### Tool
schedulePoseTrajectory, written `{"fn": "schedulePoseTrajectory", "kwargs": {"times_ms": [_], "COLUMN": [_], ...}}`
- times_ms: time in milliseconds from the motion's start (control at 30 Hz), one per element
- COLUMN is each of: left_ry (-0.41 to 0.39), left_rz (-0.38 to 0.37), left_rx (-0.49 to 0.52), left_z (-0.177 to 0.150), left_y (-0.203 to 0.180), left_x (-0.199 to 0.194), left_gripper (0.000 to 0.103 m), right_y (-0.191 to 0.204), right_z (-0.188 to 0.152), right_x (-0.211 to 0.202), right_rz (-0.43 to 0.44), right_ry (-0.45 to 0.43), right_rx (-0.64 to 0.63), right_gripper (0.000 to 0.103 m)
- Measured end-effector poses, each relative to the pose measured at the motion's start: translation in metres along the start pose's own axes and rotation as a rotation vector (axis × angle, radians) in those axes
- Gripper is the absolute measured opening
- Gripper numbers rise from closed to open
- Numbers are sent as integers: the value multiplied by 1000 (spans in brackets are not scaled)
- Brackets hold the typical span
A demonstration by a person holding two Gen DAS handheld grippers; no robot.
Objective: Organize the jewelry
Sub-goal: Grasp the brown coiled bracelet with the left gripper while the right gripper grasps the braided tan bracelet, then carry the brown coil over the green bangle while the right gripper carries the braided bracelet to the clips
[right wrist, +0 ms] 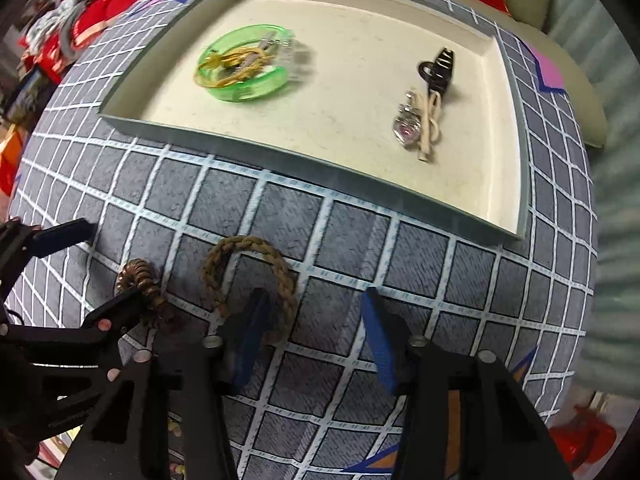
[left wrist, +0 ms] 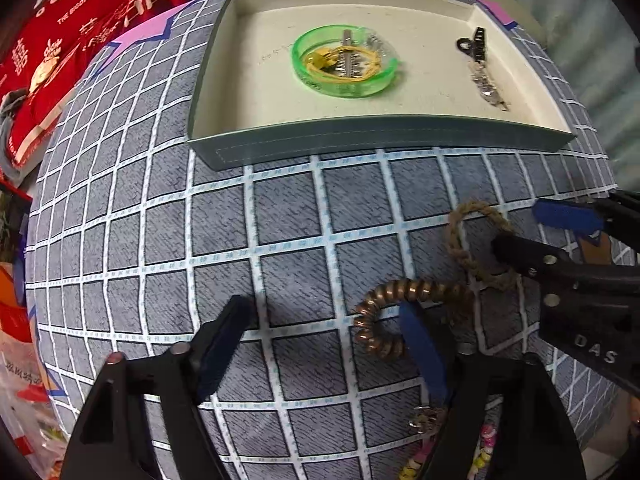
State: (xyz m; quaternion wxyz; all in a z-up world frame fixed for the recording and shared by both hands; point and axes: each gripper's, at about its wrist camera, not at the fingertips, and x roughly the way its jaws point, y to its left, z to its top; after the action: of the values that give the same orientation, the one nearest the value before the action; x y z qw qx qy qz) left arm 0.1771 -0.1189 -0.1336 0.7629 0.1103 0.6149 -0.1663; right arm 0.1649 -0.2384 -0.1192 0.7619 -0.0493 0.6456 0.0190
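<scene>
A: Grippers? Nearest first.
B: Left gripper [left wrist: 320,344] spread wide, nothing held; its right finger touches the brown coil bracelet [left wrist: 394,312]. Right gripper [right wrist: 314,338] also wide, empty; its left finger sits inside the braided rope bracelet [right wrist: 250,276].
A: Both on the checked cloth [left wrist: 160,240]?
B: Yes. Pickup step, I'd judge. Next: straddle a strand, close, carry to the tray [right wrist: 516,160].
A: What's in the tray?
B: Green bangle [right wrist: 244,64], black hair clip [right wrist: 438,66].

My right gripper [left wrist: 560,236]: raised letters "DAS" on its black body.
Red cloth [left wrist: 76,20], far left of my left gripper: white "THE BIGDAY".
</scene>
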Motion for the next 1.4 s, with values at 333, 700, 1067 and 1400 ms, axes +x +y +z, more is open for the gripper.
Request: {"fn": "schedulePoseTrajectory", "kwargs": {"times_ms": [333, 700, 1067, 1400], "left_ry": [-28, -72, -149, -207], "left_rz": [-61, -146, -170, -173], "left_rx": [75, -70, -111, -115], "left_z": [-8, -6, -9, 11], "left_y": [-52, -27, 16, 24], "left_x": [-9, -26, -73, -95], "left_gripper": [21, 21, 21, 21], "right_y": [19, -32, -63, -77], "right_z": [5, -9, -11, 14], "right_x": [-1, -34, -72, -91], "right_rz": [45, 143, 196, 209], "right_ry": [14, -19, -68, -114], "right_rx": [18, 135, 225, 266], "right_gripper": [7, 7, 7, 7]}}
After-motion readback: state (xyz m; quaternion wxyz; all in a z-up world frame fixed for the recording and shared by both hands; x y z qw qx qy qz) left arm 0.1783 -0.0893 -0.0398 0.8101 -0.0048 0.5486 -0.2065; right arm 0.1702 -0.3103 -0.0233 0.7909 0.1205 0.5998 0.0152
